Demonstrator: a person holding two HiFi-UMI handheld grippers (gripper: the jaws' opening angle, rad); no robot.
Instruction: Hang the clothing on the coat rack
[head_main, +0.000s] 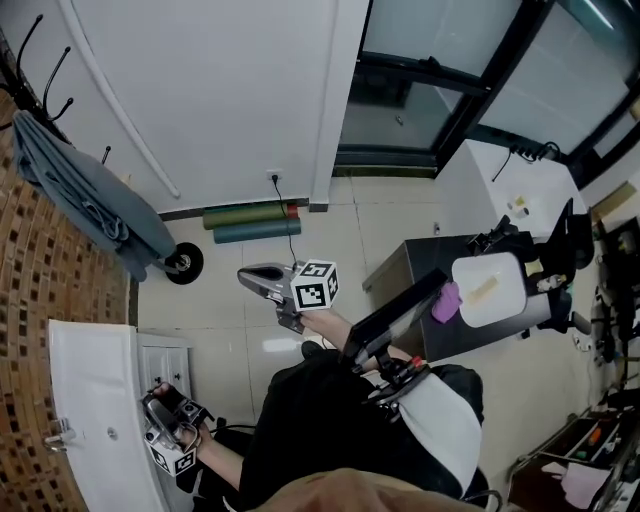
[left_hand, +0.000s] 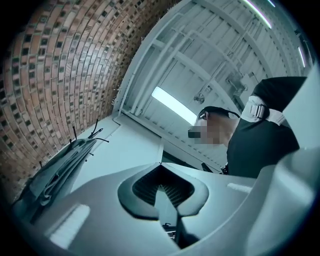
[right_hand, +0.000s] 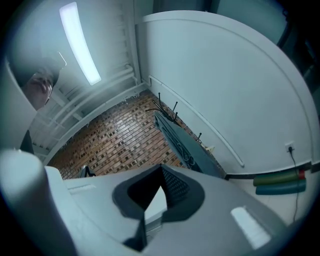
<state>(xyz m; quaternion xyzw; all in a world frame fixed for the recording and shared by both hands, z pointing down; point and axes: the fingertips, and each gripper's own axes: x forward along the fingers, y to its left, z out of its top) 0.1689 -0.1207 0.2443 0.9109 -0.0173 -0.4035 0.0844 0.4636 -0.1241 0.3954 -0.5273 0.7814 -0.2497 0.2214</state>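
A grey-blue garment (head_main: 85, 195) hangs draped over the black hooks (head_main: 40, 55) of the coat rack, against the brick wall at the upper left. My right gripper (head_main: 248, 276) is held up mid-room, pointing left toward the rack, shut and empty. In the right gripper view the garment (right_hand: 182, 145) hangs beyond the shut jaws of the right gripper (right_hand: 155, 192). My left gripper (head_main: 162, 405) sits low by a white cabinet, shut on nothing. In the left gripper view the garment (left_hand: 55, 172) shows at the left, far from the left gripper (left_hand: 162, 192).
The rack's round base (head_main: 184, 263) stands on the tiled floor. Two rolled mats (head_main: 255, 223) lie along the white wall. A white cabinet (head_main: 95, 400) is at the lower left. A black table (head_main: 420, 285), a white chair (head_main: 490, 290) and a white desk (head_main: 510, 190) stand to the right.
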